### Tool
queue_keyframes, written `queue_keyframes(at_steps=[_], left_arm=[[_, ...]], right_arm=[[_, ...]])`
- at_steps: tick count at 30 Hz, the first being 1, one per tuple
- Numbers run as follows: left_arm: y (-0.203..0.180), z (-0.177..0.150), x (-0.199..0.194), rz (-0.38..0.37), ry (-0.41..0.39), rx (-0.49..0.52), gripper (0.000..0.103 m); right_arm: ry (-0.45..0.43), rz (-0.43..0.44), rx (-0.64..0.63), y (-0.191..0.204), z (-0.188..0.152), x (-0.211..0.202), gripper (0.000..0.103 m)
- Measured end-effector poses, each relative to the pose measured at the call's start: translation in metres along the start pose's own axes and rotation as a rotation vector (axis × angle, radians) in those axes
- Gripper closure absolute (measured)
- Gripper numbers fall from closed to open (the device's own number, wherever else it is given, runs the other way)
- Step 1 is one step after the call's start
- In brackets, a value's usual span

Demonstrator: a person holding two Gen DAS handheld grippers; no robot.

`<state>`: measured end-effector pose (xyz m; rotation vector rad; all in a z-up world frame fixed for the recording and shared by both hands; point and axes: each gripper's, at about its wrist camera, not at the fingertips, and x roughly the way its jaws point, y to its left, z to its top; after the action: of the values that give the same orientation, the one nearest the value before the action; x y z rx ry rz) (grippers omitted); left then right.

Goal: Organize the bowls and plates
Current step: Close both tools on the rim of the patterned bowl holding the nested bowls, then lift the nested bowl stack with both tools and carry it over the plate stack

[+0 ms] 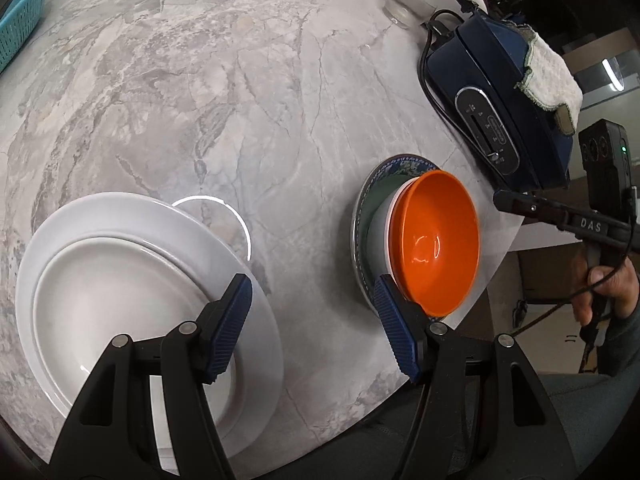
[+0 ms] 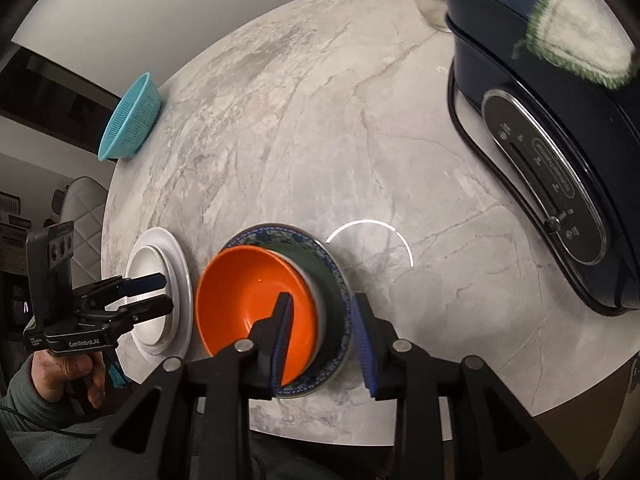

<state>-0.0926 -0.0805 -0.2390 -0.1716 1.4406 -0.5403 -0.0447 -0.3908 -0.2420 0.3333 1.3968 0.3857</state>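
Right gripper [image 2: 320, 340], jaws spread astride the orange bowl's [image 2: 248, 300] rim, seems mid-grasp; next, pinch and lift. Left gripper [image 1: 316, 328], jaws spread, holds nothing beside white plates [image 1: 100, 264].

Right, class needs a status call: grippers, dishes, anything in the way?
Left gripper open, empty, between the two stacks. Right gripper open astride orange bowl rim, not gripping. White plates stacked. Toaster clear.
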Motion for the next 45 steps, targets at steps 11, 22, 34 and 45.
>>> queue_keyframes(at_steps=[11, 22, 34, 45], left_arm=[[-0.015, 0.002, 0.029, -0.028, 0.077, 0.077, 0.043], [-0.012, 0.011, 0.042, -0.064, 0.066, 0.055, 0.044], [-0.003, 0.011, 0.043, -0.121, 0.07, 0.026, 0.06], [-0.006, 0.018, 0.065, -0.127, 0.127, 0.04, 0.068]], right_arm=[[0.057, 0.12, 0.082, -0.048, -0.014, 0.022, 0.07], [0.095, 0.19, 0.07, -0.052, -0.017, 0.039, 0.071], [0.138, 0.207, 0.043, -0.052, -0.017, 0.053, 0.072], [0.145, 0.219, 0.028, -0.052, -0.015, 0.061, 0.073]])
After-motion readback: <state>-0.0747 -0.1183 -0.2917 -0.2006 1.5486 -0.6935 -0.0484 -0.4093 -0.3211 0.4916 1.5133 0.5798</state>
